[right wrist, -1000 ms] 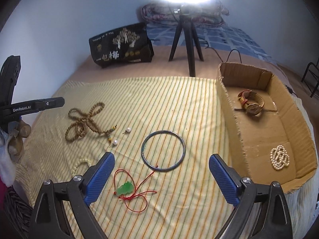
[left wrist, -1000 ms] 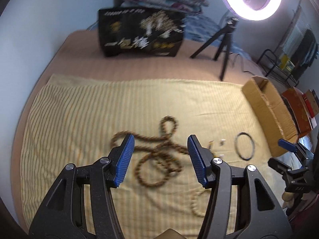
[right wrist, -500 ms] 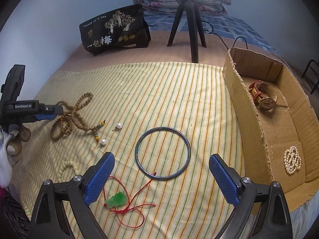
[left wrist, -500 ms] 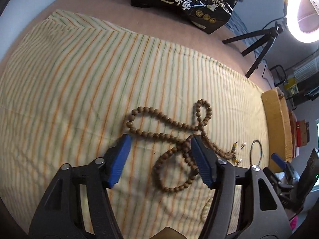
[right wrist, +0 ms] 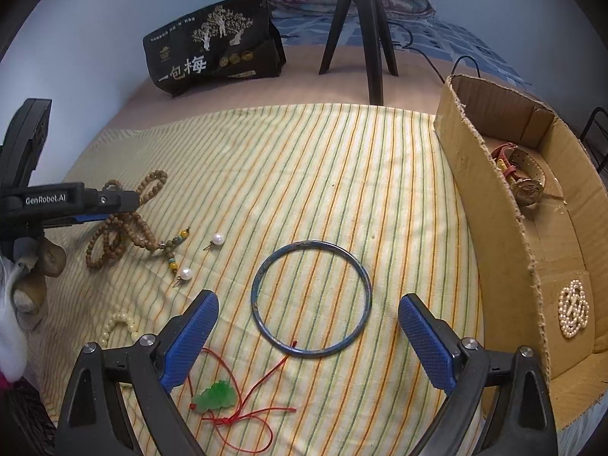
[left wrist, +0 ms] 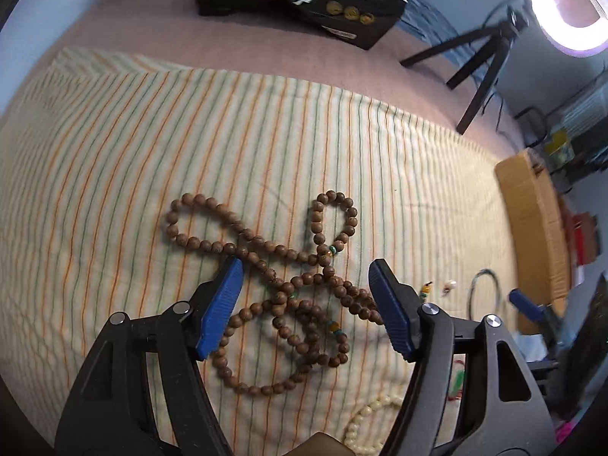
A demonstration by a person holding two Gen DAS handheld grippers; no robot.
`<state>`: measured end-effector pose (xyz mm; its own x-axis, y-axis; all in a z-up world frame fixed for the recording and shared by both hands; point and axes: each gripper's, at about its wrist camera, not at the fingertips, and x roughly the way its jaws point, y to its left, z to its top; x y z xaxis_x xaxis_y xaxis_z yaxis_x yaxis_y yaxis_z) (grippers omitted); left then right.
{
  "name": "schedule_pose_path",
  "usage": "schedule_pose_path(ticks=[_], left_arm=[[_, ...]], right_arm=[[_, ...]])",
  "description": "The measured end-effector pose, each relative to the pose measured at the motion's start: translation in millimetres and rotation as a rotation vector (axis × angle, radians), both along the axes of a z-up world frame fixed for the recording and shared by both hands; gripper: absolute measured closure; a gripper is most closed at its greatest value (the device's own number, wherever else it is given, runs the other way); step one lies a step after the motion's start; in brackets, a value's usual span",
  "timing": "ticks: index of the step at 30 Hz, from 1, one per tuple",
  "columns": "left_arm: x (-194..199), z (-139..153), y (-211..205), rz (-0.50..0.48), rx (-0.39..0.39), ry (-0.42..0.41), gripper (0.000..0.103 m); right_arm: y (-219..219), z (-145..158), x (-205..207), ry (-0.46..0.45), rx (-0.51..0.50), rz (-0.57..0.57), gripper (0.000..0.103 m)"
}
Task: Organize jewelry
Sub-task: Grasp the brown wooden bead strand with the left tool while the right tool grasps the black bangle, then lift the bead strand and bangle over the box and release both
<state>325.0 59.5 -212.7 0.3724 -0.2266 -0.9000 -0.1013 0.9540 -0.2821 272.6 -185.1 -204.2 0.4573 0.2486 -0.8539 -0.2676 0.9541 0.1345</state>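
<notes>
My left claw (left wrist: pixel 306 296) is spread wide above the brown beads (left wrist: pixel 288 277), whose tangled loops lie on the striped cloth (left wrist: pixel 152 152) between its blue pads. My right claw (right wrist: pixel 307 334) is spread too, empty, just short of the blue bangle (right wrist: pixel 311 298). Only the right view opens the box (right wrist: pixel 478 174), right of the bangle, holding a watch (right wrist: pixel 526 182) and a pearl strand (right wrist: pixel 573 308); the left view shows just its outer wall. The right view also shows two pearl earrings (right wrist: pixel 217 239) left of the bangle and a jade pendant (right wrist: pixel 214 399) on red cord below it. Cream beads (left wrist: pixel 364 429) lie near the brown beads.
</notes>
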Motion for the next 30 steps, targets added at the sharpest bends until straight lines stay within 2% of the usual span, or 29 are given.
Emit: schedule_pose_path(ticks=[5,9,12,15,19,21,24,30], left_arm=[[2,-4,-20,-0.030,0.139,-0.009,0.033],[3,-8,-29,-0.047,0.220,-0.031,0.034],[2,-8,-28,-0.044,0.236,-0.045,0.044],[-1,-6,-23,-0.040,0.230,-0.050,0.059],[-2,-3,-13,-0.030,0.216,-0.054,0.081],[-2,-2,-9,-0.023,0.201,-0.051,0.091],[-3,0,-8,-0.026,0.185,-0.049,0.097],[-10,12,-6,-0.031,0.113,-0.058,0.099]], right_arm=[[4,-8,8,0.023,-0.044,-0.008,0.003],[7,-14,10,0.039,-0.064,0.000,0.002],[11,-16,11,0.049,-0.092,0.010,0.002],[10,-17,12,0.053,-0.101,0.010,0.007],[8,-13,13,0.041,-0.102,0.009,0.029],[7,-12,12,0.041,-0.095,0.010,0.029],[6,-11,12,0.034,-0.091,0.010,0.029],[3,-1,8,0.011,-0.055,0.007,0.029]])
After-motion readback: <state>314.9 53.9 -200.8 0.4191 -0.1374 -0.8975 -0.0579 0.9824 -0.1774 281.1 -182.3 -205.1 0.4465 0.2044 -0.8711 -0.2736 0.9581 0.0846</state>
